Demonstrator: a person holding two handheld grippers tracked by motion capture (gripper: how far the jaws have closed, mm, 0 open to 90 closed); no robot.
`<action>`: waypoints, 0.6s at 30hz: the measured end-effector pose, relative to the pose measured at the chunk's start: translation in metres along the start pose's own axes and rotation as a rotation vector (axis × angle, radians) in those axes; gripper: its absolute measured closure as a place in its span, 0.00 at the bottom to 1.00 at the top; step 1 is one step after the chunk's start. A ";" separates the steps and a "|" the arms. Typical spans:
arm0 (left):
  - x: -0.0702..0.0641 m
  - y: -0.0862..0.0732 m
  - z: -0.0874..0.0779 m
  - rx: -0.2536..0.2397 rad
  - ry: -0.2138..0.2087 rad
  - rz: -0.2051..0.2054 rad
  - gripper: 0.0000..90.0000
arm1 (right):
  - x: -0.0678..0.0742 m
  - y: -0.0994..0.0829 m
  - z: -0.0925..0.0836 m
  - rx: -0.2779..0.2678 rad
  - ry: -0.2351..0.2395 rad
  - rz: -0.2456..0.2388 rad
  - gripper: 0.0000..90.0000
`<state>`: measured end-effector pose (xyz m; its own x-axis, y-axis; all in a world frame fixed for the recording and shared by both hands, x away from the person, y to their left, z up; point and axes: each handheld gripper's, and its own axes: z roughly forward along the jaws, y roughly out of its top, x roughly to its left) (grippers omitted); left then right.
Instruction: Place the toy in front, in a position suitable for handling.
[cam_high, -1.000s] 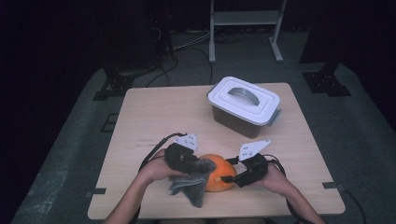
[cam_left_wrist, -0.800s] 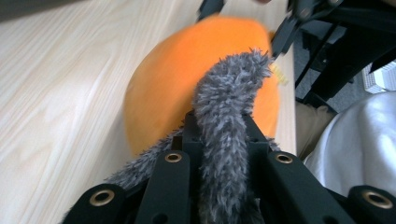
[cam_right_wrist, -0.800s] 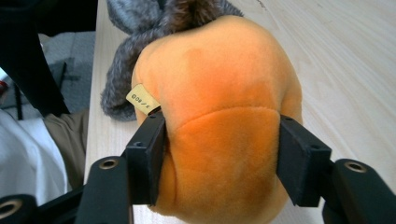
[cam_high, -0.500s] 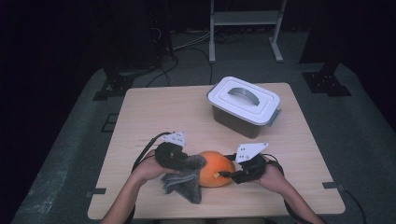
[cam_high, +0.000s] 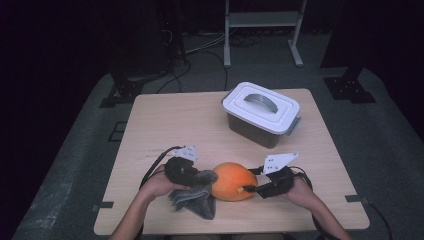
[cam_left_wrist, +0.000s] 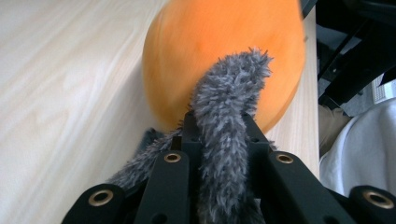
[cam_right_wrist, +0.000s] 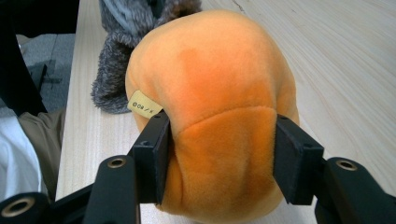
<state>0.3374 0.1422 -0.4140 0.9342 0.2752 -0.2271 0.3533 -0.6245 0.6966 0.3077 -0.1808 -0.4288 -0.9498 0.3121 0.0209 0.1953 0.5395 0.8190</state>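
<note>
An orange plush ball (cam_high: 234, 181) lies near the table's front edge. My right gripper (cam_high: 252, 189) comes at it from the right. In the right gripper view its pads (cam_right_wrist: 156, 149) press into both sides of the ball (cam_right_wrist: 215, 84). Those jaws have just been closing on it. A small tan tag (cam_right_wrist: 144, 105) sticks out beside the left pad. My left gripper (cam_high: 200, 177) is shut on a grey fuzzy cloth (cam_high: 196, 197) at the ball's left side. In the left gripper view the cloth (cam_left_wrist: 226, 130) rises from between the jaws and lies against the ball (cam_left_wrist: 224, 51).
A grey container with a white handled lid (cam_high: 261, 111) stands at the back right of the wooden table (cam_high: 175, 125). The front edge of the table is close to both hands. Dark floor, cables and a metal stand lie beyond the table.
My left gripper has moved a little left and down with the grey cloth. My right gripper has closed onto the orange ball and otherwise stayed in place.
</note>
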 end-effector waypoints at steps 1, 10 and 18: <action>0.002 -0.004 0.000 -0.014 -0.011 -0.015 0.85 | 0.000 0.000 0.001 -0.002 0.003 0.003 0.48; -0.002 0.012 -0.005 -0.048 -0.011 0.020 0.85 | 0.005 0.005 0.005 0.004 -0.006 -0.021 0.47; -0.018 0.042 0.002 -0.058 -0.038 0.093 0.85 | 0.012 0.009 0.007 0.027 0.001 -0.034 0.31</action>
<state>0.3355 0.1100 -0.3819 0.9643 0.1894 -0.1852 0.2630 -0.6021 0.7538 0.2998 -0.1669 -0.4251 -0.9562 0.2926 -0.0065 0.1691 0.5706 0.8036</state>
